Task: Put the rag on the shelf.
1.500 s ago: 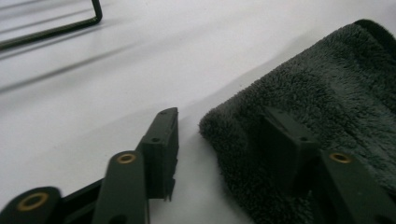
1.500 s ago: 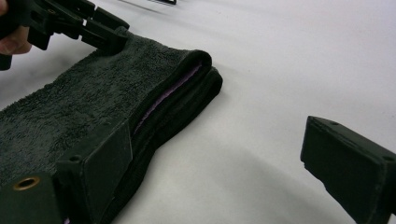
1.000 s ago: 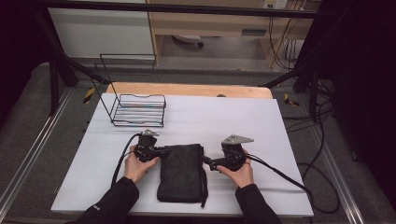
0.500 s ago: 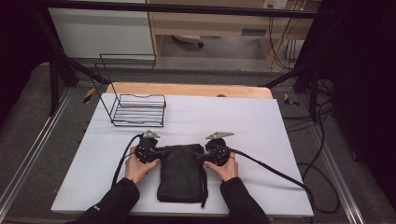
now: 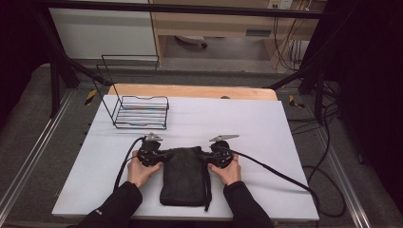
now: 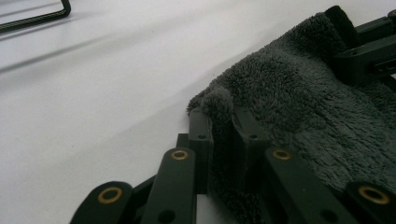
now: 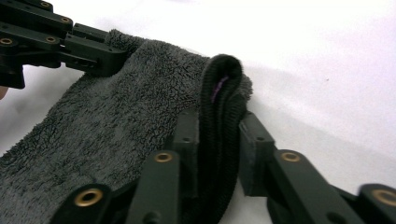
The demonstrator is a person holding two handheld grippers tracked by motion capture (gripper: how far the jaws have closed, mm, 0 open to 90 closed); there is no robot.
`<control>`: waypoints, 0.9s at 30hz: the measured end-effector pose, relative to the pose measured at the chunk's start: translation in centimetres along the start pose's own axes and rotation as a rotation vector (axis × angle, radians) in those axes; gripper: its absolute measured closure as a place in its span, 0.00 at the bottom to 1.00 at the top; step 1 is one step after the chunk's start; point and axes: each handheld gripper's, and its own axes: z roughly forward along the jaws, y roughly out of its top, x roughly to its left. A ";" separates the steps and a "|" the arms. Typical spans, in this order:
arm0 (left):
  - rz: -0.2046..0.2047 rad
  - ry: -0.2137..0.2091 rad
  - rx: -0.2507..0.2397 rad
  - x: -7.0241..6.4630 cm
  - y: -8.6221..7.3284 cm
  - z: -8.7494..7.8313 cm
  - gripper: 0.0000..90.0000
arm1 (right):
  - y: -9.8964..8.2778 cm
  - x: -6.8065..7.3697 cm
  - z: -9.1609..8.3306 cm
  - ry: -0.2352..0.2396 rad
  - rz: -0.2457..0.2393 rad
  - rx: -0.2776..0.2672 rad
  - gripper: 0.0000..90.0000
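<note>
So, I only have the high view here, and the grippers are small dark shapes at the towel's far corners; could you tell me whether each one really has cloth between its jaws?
Observer: Yes for the left gripper. Its jaws are pinched on a small tuft at the corner of the dark grey towel.
Operator: Thank you. And the right one, please?
Observer: The right gripper has just been closing, and a thick folded edge of towel stands upright between its pads.
Operator: Anything on that edge I can't make out?
Observer: A short purple thread runs along the fold near its top.
</note>
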 end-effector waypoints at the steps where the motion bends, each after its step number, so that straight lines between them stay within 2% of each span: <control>1: -0.001 -0.003 0.000 0.0 0.0 0.0 0.89 | 0.0 0.1 -0.1 0.000 -0.001 -0.002 0.85; 4: 0.001 -0.006 -0.005 0.0 0.1 -0.3 0.90 | 0.1 0.1 -0.3 0.002 -0.007 -0.011 0.86; 10: 0.020 -0.020 -0.066 -0.5 0.7 -1.9 0.90 | 0.4 0.5 -1.0 0.009 -0.011 -0.042 0.87; 18: 0.067 -0.025 -0.125 -1.3 1.4 -3.8 0.90 | 0.9 1.3 -2.4 0.014 -0.029 -0.104 0.87; 27: 0.093 -0.024 -0.197 -2.0 2.1 -5.7 0.91 | 1.5 1.9 -3.8 0.018 -0.048 -0.175 0.87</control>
